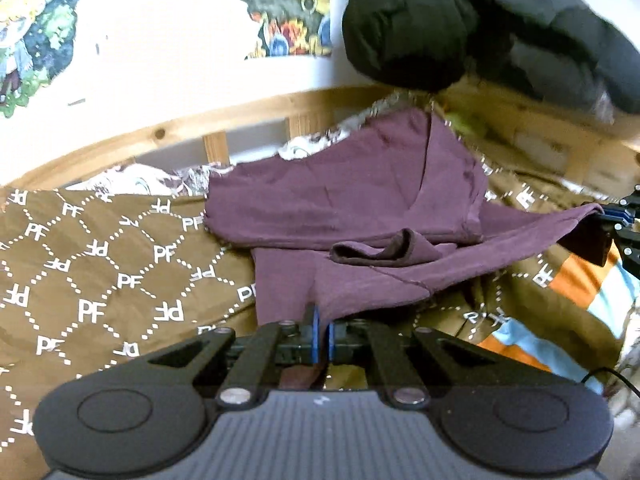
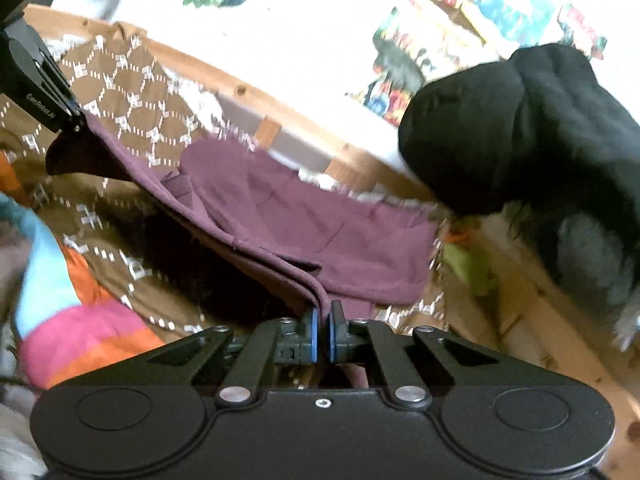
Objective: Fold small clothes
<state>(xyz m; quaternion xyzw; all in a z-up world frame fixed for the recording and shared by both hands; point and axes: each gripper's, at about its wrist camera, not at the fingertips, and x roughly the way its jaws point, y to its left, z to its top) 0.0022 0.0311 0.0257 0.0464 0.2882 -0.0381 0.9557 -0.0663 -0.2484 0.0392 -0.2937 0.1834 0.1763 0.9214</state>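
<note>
A purple garment lies partly folded on a brown blanket printed with white letters. My left gripper is shut on the garment's near hem, and the cloth rises from the bed into its blue pads. In the left wrist view my right gripper shows at the right edge, pinching the far end of the same stretched hem. In the right wrist view my right gripper is shut on a doubled edge of the purple garment. The left gripper holds the other corner at the upper left, with the hem taut between them.
A black padded jacket hangs over the wooden bed rail behind the garment. A striped orange, blue and pink cloth lies on the blanket. Colourful pictures hang on the white wall.
</note>
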